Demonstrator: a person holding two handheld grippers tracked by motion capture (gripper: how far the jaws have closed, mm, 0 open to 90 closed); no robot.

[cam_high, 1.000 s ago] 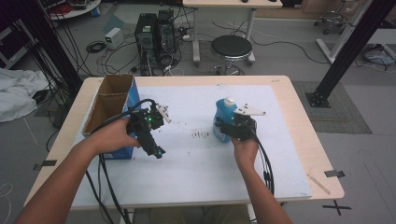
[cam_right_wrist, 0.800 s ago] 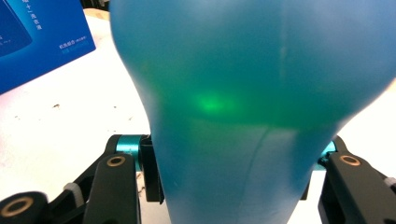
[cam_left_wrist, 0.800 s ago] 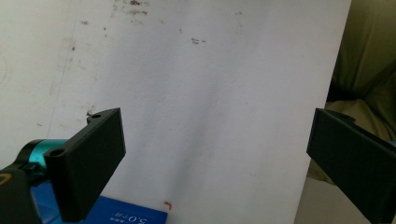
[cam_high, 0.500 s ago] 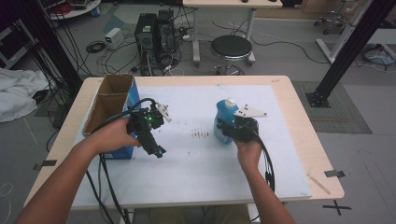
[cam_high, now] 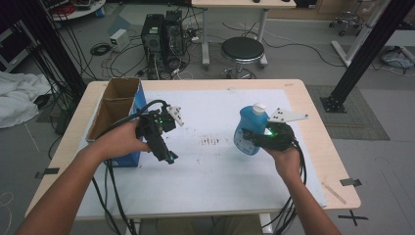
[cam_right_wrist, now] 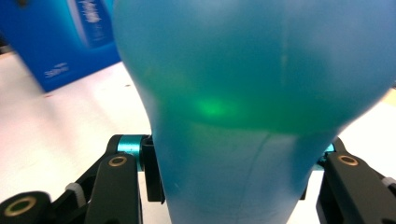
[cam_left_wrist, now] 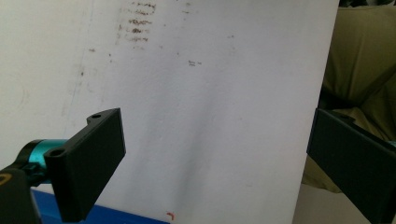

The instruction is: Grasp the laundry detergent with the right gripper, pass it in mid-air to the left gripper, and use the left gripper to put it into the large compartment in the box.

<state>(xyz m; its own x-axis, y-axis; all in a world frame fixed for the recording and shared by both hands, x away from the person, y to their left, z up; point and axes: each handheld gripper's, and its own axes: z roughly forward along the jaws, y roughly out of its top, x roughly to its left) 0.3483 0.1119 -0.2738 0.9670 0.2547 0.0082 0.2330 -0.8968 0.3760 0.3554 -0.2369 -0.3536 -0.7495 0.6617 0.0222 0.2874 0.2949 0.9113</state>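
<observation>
Over the last second your left gripper (cam_high: 159, 132) has slid slightly nearer you and the blue bottle (cam_high: 248, 128) has tipped a little more; nothing else on the counter (cam_high: 313, 161) has shifted. Starting at the left, the open cardboard box (cam_high: 115, 105) with its blue side sits at the edge of the white sheet (cam_high: 210, 171), just beside your left hand (cam_high: 120, 142). That gripper hangs over the sheet with its fingers (cam_left_wrist: 91, 161) spread wide and nothing between them; in the left gripper view they frame bare paper, so it looks parked, waiting its turn. In the middle are dark smudges (cam_high: 211, 141) on the sheet. To the right, your right gripper (cam_high: 259, 139) has closed around the lower body of the bottle, which leans with its white cap (cam_high: 259, 106) up and away from you. In the right gripper view the bottle bulges between the fingers (cam_right_wrist: 114, 186), pressed on both sides. Gripping it low probably leaves the cap free.
</observation>
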